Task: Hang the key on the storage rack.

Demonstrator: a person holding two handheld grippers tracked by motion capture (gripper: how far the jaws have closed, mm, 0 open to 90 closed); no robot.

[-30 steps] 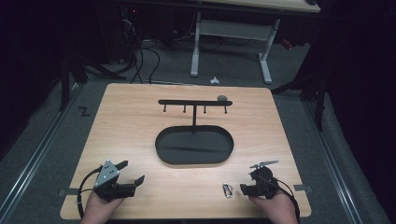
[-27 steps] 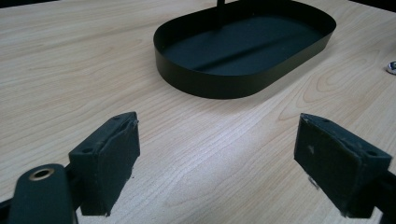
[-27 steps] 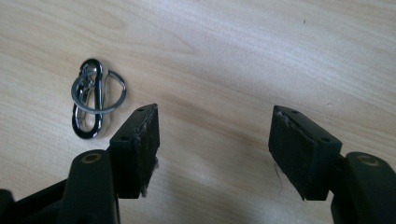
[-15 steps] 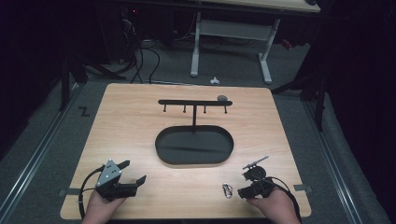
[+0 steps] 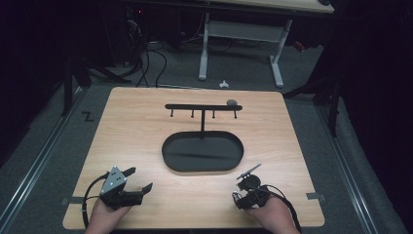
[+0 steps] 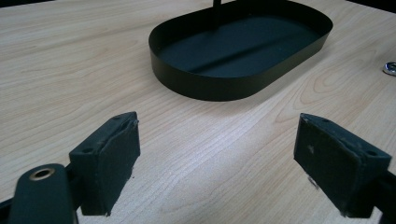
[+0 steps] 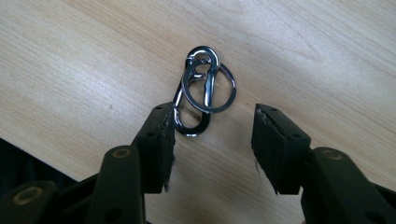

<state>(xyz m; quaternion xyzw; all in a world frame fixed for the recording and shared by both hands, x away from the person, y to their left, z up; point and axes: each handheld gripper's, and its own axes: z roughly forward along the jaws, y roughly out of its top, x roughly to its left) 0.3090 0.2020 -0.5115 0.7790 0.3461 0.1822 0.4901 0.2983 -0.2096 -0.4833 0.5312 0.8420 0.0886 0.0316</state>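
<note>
Jaws of the left gripper [image 5: 139, 179] are resting apart, idle. Right gripper [image 7: 212, 140], also spread, is straddling the carabiner with key ring [image 7: 201, 88] on the table [image 5: 136, 126]; closing on it looks next.

Counter layout, overhead

A black oval tray [image 5: 202, 152] with a hook rack [image 5: 203, 107] is centred on the counter [image 5: 136, 131]. The left hand-held gripper [image 5: 138, 178] and right hand-held gripper [image 5: 237, 199] are held at the near edge.
</note>
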